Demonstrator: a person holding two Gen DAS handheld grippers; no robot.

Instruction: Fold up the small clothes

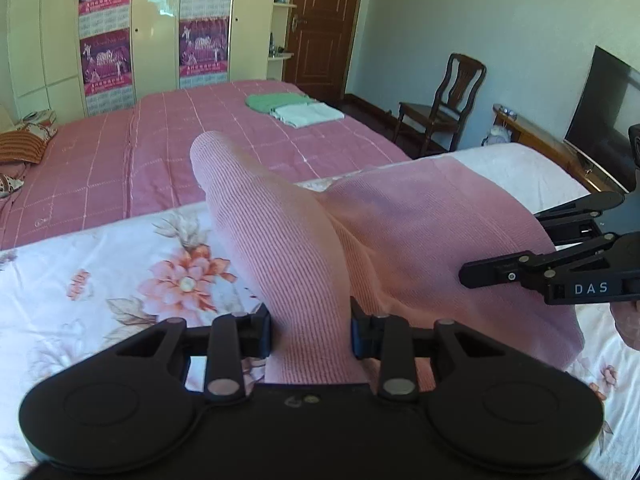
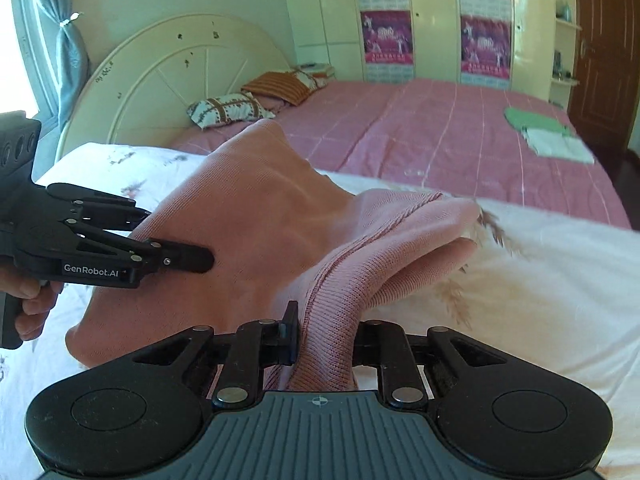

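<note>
We're mid-fold: both grippers hold the pink knit garment lifted over the floral sheet. Left gripper jaws clamp a ribbed fold running toward 12 o'clock; right gripper jaws pinch a bunched edge, cloth trailing to 1 o'clock. Next, we judge: carry both corners across together, lay flat, keep tension even.

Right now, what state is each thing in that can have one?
Left gripper: shut on pink garment.
Right gripper: shut on pink garment.
Pink garment: lifted at both held parts, draped, unfolded.
Green cloth: folded, flat on bed.
White cloth: folded, beside the green one.
Door: closed.
</note>
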